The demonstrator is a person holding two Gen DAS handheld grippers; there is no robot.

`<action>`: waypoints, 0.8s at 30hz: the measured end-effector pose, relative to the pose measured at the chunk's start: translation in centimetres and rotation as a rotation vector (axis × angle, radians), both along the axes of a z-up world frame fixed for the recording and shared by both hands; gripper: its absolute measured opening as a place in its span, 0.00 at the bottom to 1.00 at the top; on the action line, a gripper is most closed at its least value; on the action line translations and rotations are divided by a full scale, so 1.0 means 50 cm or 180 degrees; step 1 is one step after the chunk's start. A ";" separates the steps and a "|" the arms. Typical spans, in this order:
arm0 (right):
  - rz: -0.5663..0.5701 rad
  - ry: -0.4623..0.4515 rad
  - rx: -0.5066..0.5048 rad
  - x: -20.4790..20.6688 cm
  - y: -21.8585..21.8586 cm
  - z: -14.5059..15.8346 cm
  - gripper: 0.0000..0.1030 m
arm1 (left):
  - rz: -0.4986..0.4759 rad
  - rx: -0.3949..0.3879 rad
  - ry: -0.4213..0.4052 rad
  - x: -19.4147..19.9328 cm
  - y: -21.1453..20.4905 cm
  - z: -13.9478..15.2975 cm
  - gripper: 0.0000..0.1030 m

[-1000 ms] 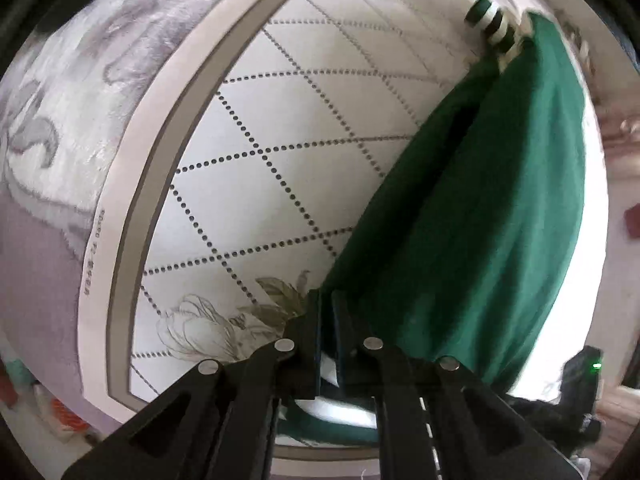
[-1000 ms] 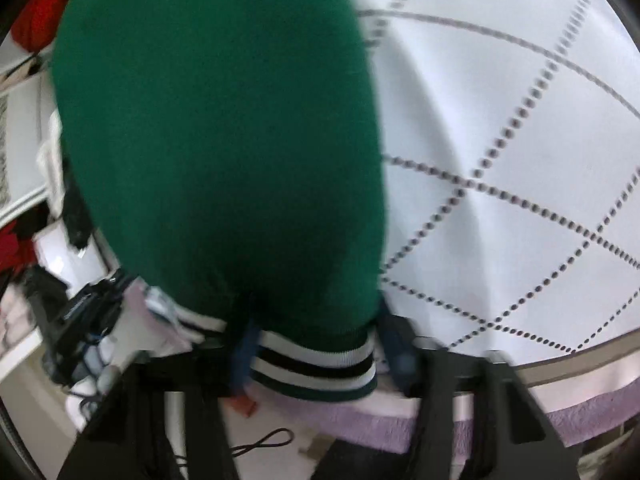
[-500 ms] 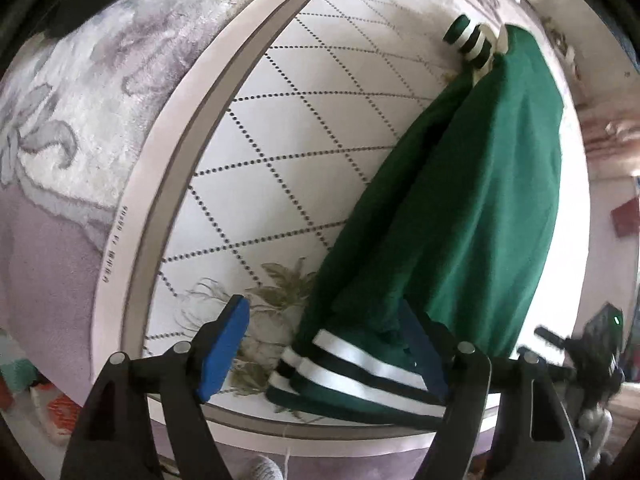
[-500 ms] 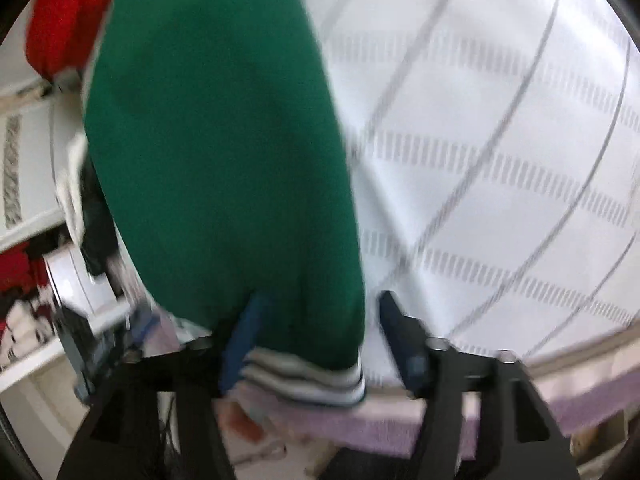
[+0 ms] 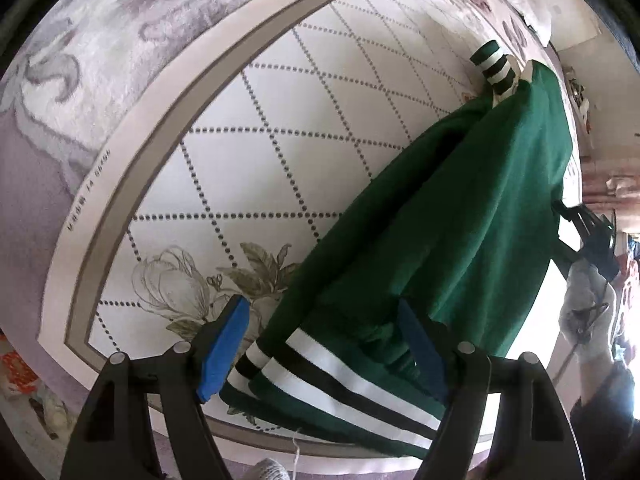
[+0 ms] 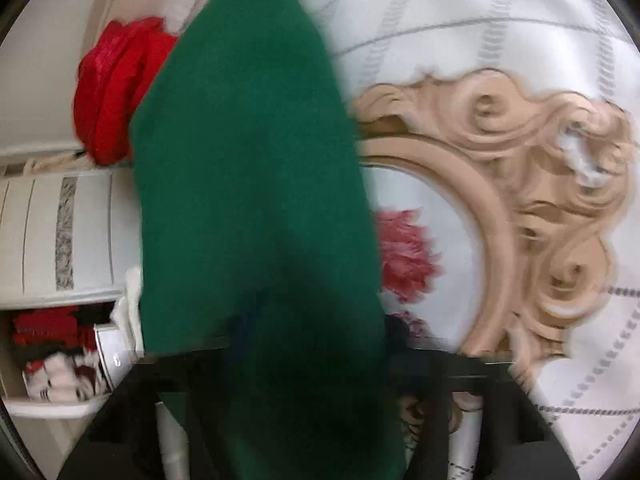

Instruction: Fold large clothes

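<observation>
A large green garment point(image 5: 452, 216) with black-and-white striped ribbed bands lies folded lengthwise on a white quilted bed cover point(image 5: 248, 120). Its striped hem point(image 5: 344, 376) lies between the fingers of my left gripper point(image 5: 324, 344), which is open with blue pads either side and not pinching it. A striped cuff point(image 5: 494, 66) sticks out at the far end. In the right wrist view the green cloth point(image 6: 256, 208) drapes over my right gripper point(image 6: 316, 332) and hides most of its fingers; the view is blurred.
A purple floral bedspread point(image 5: 56, 92) borders the quilted cover. A red cloth point(image 6: 116, 84) and a white drawer unit point(image 6: 60, 232) are at left in the right wrist view. A carved beige headboard point(image 6: 532, 184) is at right.
My left gripper opened, let go of the striped hem and drew back a little. The right gripper swung up and away from the bed cover towards the headboard, green cloth still across it.
</observation>
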State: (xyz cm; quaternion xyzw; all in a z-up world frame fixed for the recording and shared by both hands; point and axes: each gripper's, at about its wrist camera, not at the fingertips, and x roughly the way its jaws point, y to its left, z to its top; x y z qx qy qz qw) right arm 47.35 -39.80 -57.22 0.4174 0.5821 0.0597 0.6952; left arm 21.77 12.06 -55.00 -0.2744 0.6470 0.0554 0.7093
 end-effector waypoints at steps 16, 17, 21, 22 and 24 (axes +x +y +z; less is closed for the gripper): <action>0.0268 0.1615 -0.0251 -0.527 0.087 0.038 0.35 | 0.0248 0.0186 0.0037 -0.130 -0.027 0.081 0.73; 0.0420 0.1575 -0.0347 -0.515 0.081 0.062 0.36 | 0.0333 0.0175 0.0059 -0.147 -0.031 0.081 0.73; 0.1137 0.1102 -0.0797 -0.430 0.119 0.132 0.39 | 0.1001 -0.0014 0.0218 -0.252 -0.058 0.059 0.73; 0.1299 0.0933 -0.0928 -0.392 0.133 0.142 0.39 | 0.1168 -0.0088 0.0256 -0.276 -0.061 0.053 0.73; 0.1386 0.0763 -0.1020 -0.328 0.144 0.150 0.39 | 0.1646 -0.0446 0.0327 -0.338 -0.084 0.024 0.73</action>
